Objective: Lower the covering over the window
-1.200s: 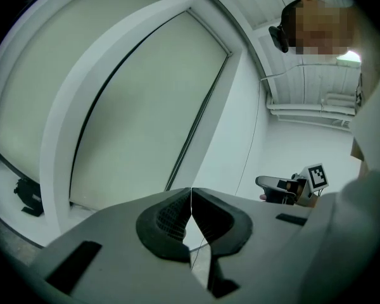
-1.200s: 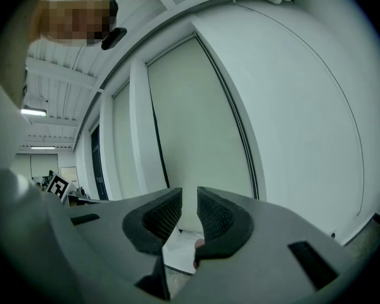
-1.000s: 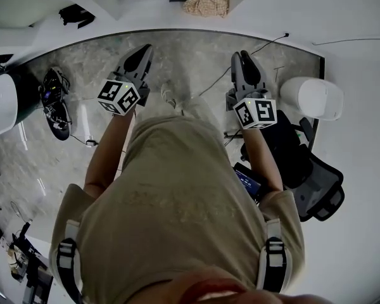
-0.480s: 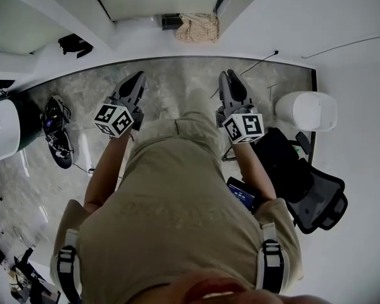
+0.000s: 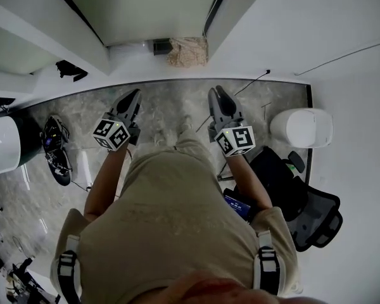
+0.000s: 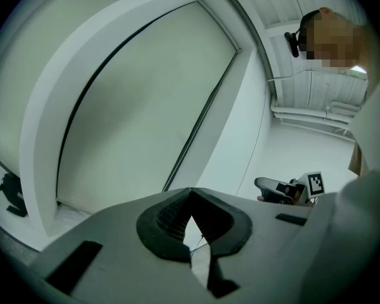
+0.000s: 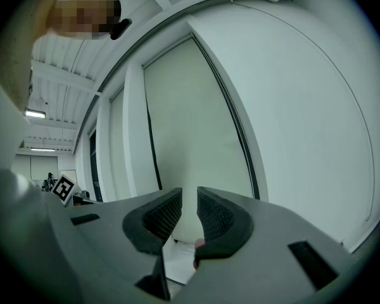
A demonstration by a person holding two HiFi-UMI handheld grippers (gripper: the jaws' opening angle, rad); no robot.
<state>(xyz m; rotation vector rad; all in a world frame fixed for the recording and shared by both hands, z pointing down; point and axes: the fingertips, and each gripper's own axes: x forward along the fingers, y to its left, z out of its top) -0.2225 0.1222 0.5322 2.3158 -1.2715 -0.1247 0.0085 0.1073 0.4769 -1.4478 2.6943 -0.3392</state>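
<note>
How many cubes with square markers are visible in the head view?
2. One white cube with black markers sits on the left gripper, the other on the right gripper. None seems hidden.

No legible text, brand or number; only black-and-white square marker patterns, on white cube (image 5: 111,133) of left hand-held gripper (image 5: 135,94); likewise right hand-held gripper (image 5: 216,92).

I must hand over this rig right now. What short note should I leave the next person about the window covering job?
Left claw: shut, empty. Right claw: slightly open, empty. Both point toward the covering, touching nothing.
Covering: a pale sheet fills the window in both gripper views.
Done: nothing gripped. Left: check whether it is fully down; if not, lower it.
</note>
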